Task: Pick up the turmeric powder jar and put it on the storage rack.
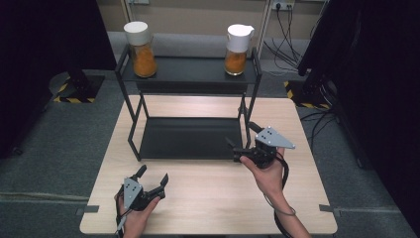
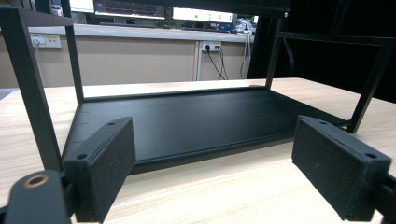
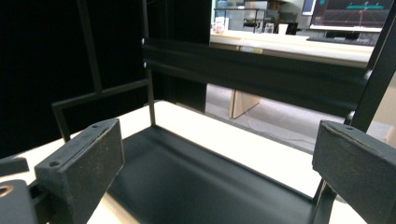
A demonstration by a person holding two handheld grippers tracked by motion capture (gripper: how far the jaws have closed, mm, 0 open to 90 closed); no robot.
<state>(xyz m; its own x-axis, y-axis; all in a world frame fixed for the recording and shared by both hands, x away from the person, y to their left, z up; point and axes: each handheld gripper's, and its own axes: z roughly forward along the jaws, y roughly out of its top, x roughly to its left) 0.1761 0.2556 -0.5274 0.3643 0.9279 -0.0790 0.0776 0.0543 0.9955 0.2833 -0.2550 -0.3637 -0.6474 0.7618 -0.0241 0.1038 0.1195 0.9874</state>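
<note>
Wooden table on grey carpet, black two-tier rack at its far half; two white-lidded jars of orange contents, left jar and right jar, upright on top shelf. Left gripper near front edge, jaws apart, empty. Right gripper at rack's right front leg, jaws apart, empty.

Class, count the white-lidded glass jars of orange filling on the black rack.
2: one white-lidded glass jar at the top shelf's left end, another at its right. None seem hidden.
</note>
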